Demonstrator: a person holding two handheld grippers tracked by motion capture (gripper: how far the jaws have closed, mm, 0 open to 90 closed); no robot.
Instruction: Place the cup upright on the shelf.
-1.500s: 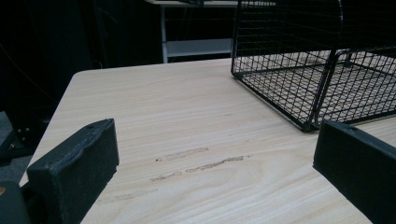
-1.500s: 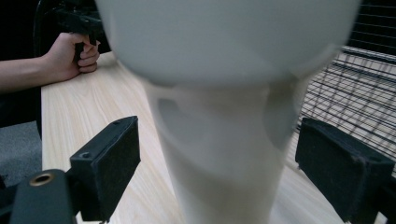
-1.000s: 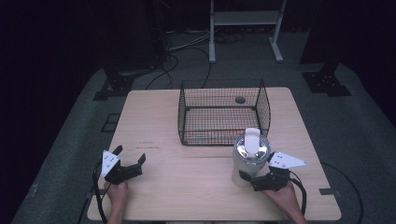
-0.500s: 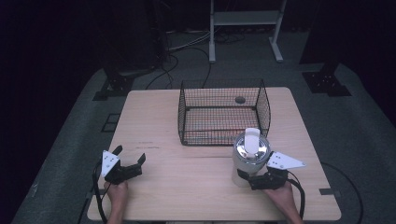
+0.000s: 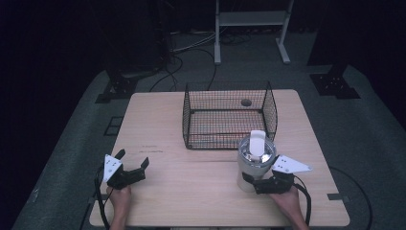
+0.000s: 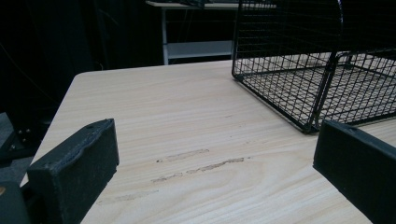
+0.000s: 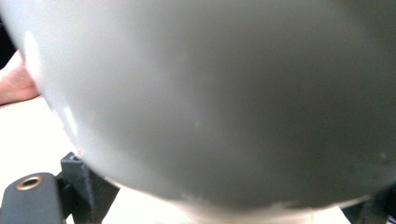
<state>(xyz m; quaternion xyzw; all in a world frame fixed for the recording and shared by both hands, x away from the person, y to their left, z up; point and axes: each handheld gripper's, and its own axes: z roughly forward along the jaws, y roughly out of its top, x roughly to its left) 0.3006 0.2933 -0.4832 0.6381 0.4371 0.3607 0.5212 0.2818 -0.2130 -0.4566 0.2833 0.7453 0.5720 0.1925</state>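
Two grippers low, right gripper [image 5: 253, 181] (level) against canister [image 5: 255, 160]

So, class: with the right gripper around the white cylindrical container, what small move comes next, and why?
Probably lift the white cylindrical container straight up: the right gripper appears clamped on its base, and the black wire basket stands just behind.

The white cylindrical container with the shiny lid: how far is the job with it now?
Done: the right gripper has its fingers around the white cylindrical container. In hand: it stands on the light wooden table, just outside the black wire basket. Left: lifting it, probably into the basket. The left gripper waits open.
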